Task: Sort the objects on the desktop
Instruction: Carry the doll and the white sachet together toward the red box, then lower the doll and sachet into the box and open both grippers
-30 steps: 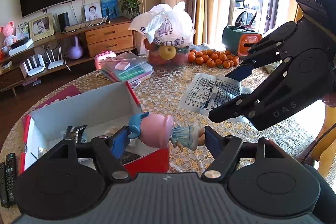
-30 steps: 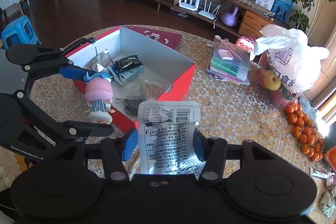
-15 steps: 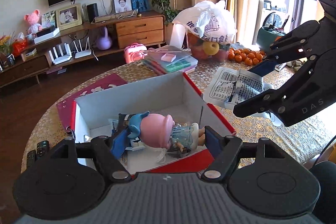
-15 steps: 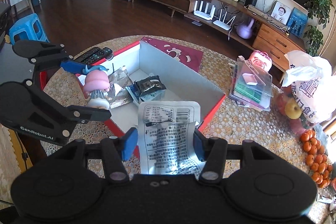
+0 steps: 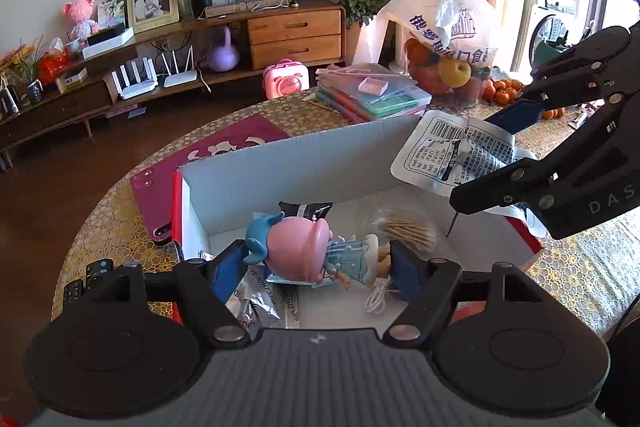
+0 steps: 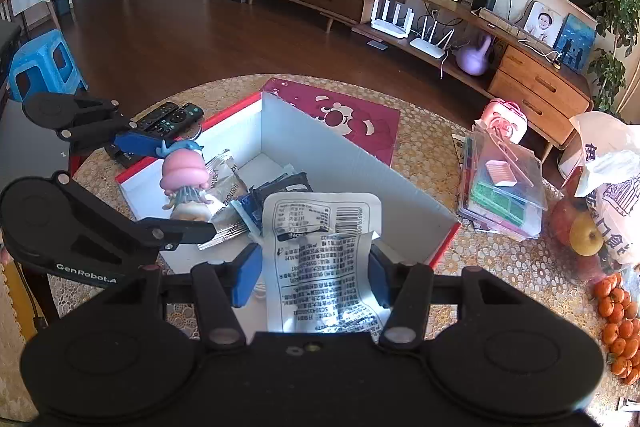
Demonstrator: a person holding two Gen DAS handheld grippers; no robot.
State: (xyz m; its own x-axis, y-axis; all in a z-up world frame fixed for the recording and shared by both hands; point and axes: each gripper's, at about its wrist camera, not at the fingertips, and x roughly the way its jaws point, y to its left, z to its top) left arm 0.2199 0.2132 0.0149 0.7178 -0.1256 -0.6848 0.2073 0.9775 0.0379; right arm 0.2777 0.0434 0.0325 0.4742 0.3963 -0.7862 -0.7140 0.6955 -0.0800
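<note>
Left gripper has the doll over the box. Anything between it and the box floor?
No barrier. The doll, held in the left gripper, hangs inside the box walls. Below it lie foil packets, a white cable and toothpicks, so it would land on clutter.

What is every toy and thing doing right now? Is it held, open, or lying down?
Left gripper: shut on the doll.
Doll: held sideways above the box.
Right gripper: shut on the white packet.
White packet: held, crumpled, over the box edge.
Box: open, holding snack bags, toothpicks and a cable.
Remotes: lying flat on the table beside the box.
Plastic bag: draped over the fruit.
</note>
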